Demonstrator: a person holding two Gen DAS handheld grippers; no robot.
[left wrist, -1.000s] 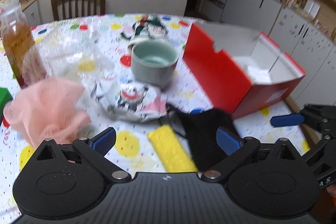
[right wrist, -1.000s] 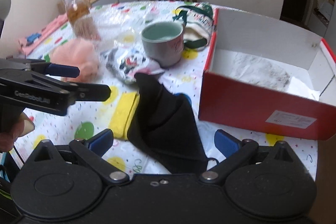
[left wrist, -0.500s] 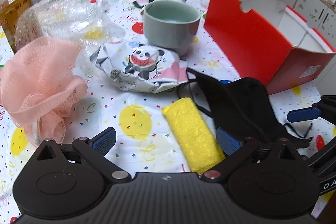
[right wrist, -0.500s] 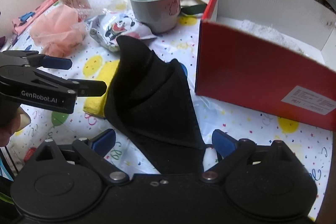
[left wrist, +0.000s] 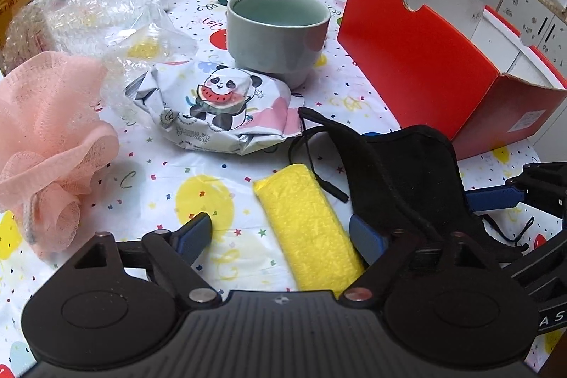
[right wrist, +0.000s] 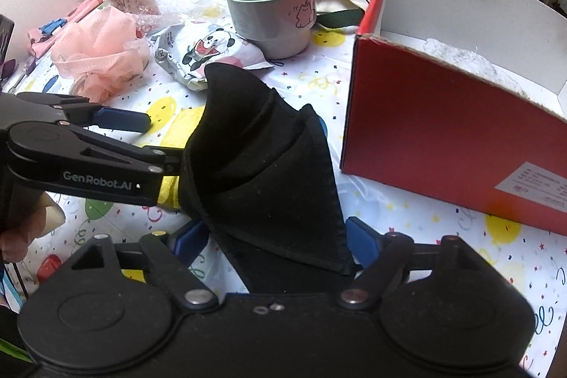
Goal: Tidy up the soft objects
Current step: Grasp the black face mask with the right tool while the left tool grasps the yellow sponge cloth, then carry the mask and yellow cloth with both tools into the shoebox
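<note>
A red cardboard box (right wrist: 443,137) stood open on the confetti-print tablecloth (left wrist: 198,172), with crumpled white wrapping inside; the grey-green mug (left wrist: 278,34) behind looked empty. A black fabric face mask (right wrist: 262,165) lay between the right gripper (right wrist: 274,238)'s blue pads, nearly touching both. A yellow sponge cloth (left wrist: 304,222) lay between the left gripper (left wrist: 283,232)'s pads, beside the right-hand one. Both pairs of jaws had just been closing, partly open, neither visibly gripping. Compared with a second earlier, both grippers were lower and nearer the table.
</note>
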